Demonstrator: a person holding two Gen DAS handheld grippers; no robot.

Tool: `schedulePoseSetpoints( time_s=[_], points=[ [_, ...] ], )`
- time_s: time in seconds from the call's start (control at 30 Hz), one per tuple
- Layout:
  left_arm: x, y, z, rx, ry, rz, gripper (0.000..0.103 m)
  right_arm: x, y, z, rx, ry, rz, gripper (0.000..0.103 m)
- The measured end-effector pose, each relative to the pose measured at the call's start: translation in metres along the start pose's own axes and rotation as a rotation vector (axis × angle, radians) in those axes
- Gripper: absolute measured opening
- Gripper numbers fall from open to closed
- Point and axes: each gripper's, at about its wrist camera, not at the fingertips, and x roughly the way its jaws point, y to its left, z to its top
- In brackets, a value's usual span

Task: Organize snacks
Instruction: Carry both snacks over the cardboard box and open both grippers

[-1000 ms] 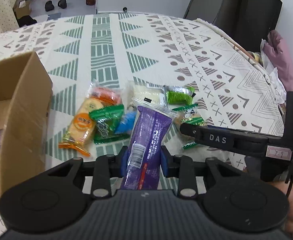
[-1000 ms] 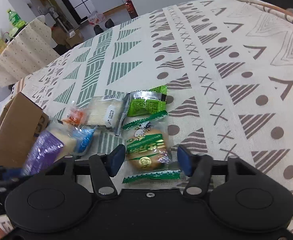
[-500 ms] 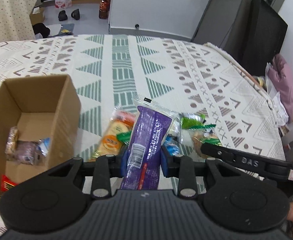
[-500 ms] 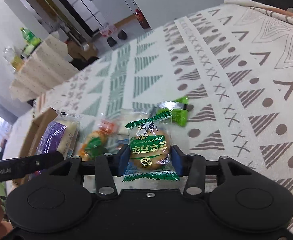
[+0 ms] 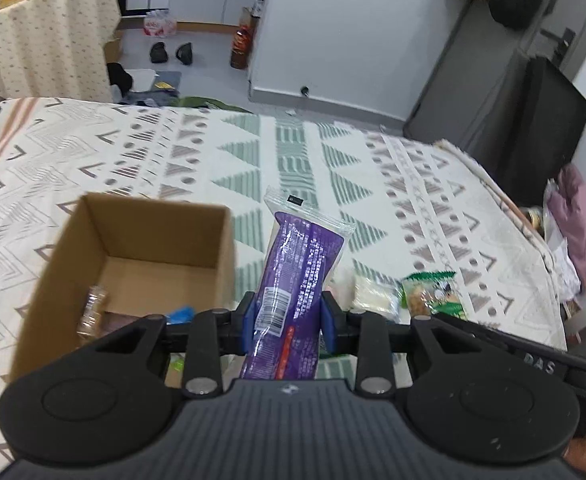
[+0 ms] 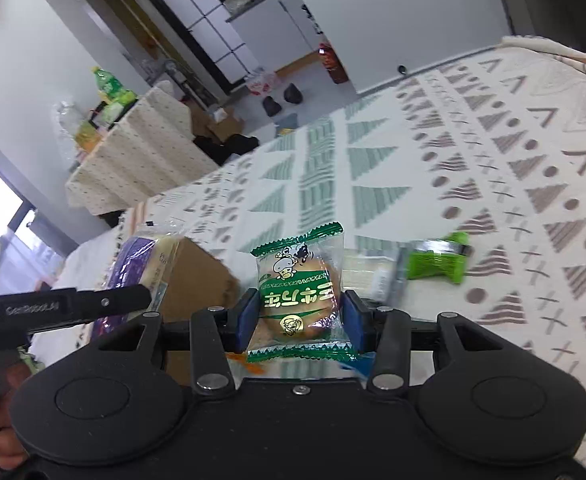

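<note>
In the left wrist view, an open cardboard box (image 5: 133, 256) stands at the left on the patterned cloth (image 5: 393, 168) of the bench, with a few wrapped snacks lying on its floor. Just right of the box, the left tongs (image 5: 289, 318) are clamped on a long purple packet (image 5: 299, 276), which stands upright between the blue pads and reaches up past them, its clear sealed end on top. Further right, a pale packet (image 5: 371, 294) lies on the cloth, and beside it shows the green-edged bun packet (image 5: 433, 294).

In the right wrist view, the purple packet and the box appear at the left, the box partly behind the other tool. At the middle, the right tongs (image 6: 299, 316) are closed on the bun packet, held upright between the pads with its printing upside down. To the right, a small bright green packet (image 6: 439, 262) lies on the cloth, well clear of the tongs.
</note>
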Motion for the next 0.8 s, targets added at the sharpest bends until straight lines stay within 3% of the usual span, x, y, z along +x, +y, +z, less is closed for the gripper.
schedulePoseSetpoints(
  time_s=[0.37,0.8],
  points=[
    [-0.014,0.068,0.021,-0.095,-0.051,0.071,0.032,0.017,0.053,0.005,-0.036,-0.017,0.065,0.044],
    [-0.004,0.127,0.011,-0.209,-0.028,0.1,0.032,0.053,0.1,0.002,-0.064,0.013,0.119,0.044]
  ],
)
